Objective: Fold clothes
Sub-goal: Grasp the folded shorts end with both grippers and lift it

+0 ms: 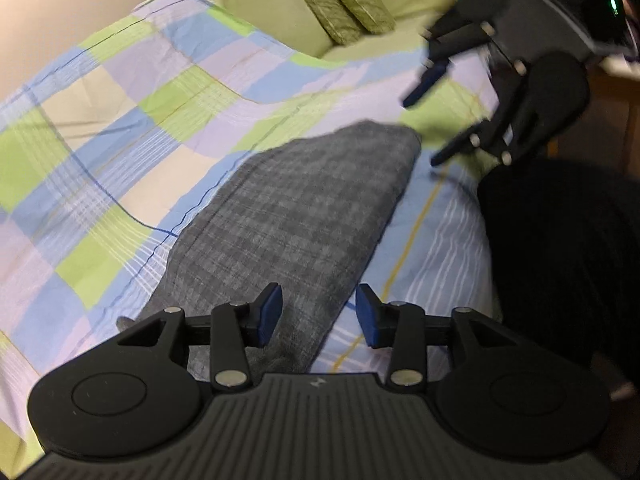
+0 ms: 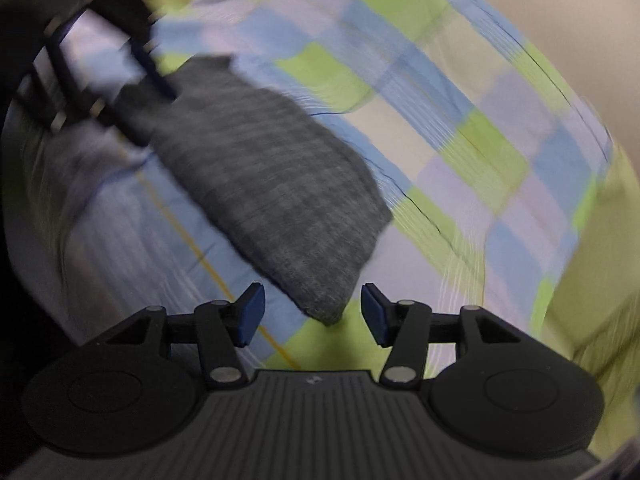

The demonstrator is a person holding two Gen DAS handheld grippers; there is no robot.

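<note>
A folded grey checked garment (image 1: 304, 216) lies flat on a bed under a checked quilt (image 1: 120, 128) of blue, lilac and green. Two olive cushions (image 1: 344, 4) sit at 12 o'clock. The left tool (image 1: 319, 312) hovers over the garment's near end, jaws wide, holding nothing. The right tool (image 2: 313, 312), equally wide and empty, hangs above the garment's opposite corner.
</note>
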